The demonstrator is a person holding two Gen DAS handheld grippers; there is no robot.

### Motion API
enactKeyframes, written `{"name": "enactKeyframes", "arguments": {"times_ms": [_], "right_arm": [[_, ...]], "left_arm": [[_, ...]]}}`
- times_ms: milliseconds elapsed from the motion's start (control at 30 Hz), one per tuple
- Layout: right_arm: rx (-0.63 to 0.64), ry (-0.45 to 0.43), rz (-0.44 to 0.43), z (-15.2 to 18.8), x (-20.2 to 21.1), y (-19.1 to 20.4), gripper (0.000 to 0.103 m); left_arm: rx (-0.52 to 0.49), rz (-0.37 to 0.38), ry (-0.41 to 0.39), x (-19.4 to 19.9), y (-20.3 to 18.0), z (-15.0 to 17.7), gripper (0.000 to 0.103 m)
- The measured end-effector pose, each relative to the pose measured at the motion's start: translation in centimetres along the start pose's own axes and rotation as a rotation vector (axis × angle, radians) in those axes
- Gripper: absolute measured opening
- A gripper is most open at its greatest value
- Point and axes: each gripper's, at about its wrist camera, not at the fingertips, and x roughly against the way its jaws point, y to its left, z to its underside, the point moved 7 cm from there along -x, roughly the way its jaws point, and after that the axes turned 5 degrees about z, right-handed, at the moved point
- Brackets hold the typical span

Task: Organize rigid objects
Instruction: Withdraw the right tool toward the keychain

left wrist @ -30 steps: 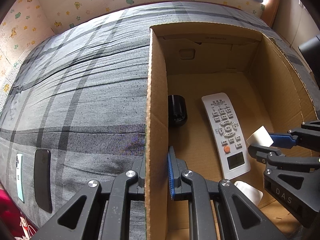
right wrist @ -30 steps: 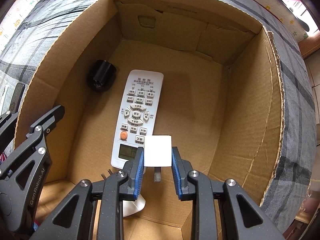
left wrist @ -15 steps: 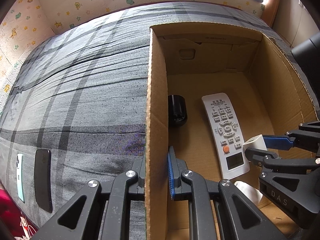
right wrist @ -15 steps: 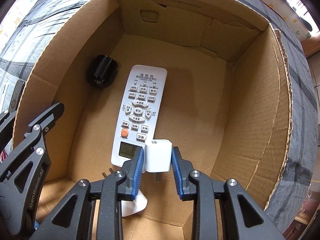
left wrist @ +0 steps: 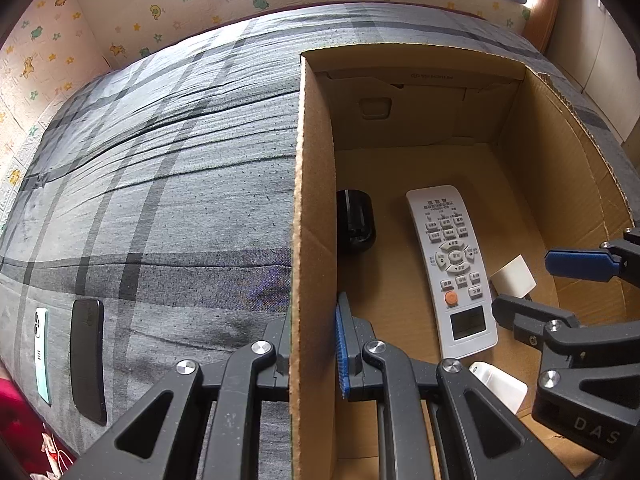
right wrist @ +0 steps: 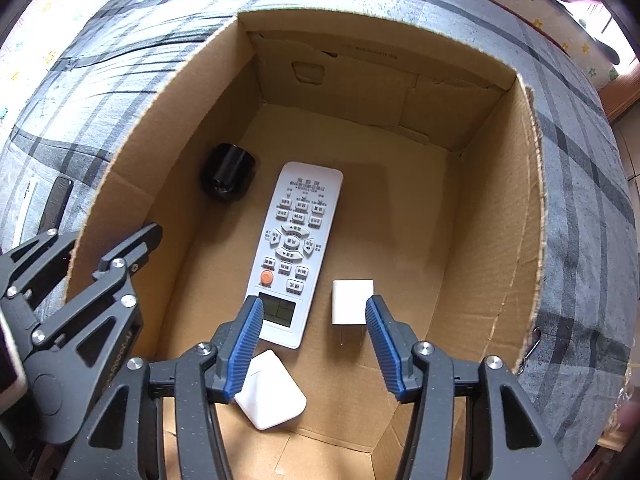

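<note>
The left gripper (left wrist: 312, 344) was clamped on the left wall of the cardboard box (left wrist: 310, 200), its jaws narrow with only the wall between them. The right gripper (right wrist: 314, 344) hung inside the box, its jaws opening; the white charger cube (right wrist: 352, 302) stood between them on the box floor, close against the right pad, clear of the left. Just left of the cube lay a white remote control (right wrist: 296, 248), with a black cylindrical object (right wrist: 228, 178) beyond it near the left wall. A second white adapter (right wrist: 270, 394) lay at the near end. Outside, on the grey plaid bed (left wrist: 160, 200), rested two phones (left wrist: 86, 360).
</note>
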Motion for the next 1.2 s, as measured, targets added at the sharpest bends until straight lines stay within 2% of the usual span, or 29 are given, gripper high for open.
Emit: {"name": "enactKeyframes", "arguments": {"times_ms": [100,167,567,867,1200], "right_arm": [[0.003,-0.045,0.018,-0.2,1.7,-0.2,0.064],[-0.003,-0.069,0.025,-0.4,2.9,-0.4,0.075],[-0.072,-0.14,0.015,-1.2,7.0,-3.1,0.101],[-0.132,-0.18,0.038,-1.2,8.6,-7.7,0.103],[-0.224,-0.177,0.093,-0.2,8.7,-14.1,0.103]], "left_arm": [[-0.003,-0.003,0.001,0.0,0.1,0.0,0.016],[-0.002,-0.004,0.001,-0.1,0.0,0.0,0.016],[-0.003,-0.01,0.001,-0.1,-0.4,0.0,0.016],[-0.006,-0.01,0.002,-0.1,-0.5,0.0,0.016],[-0.004,-0.009,0.002,-0.1,-0.5,0.1,0.016]]}}
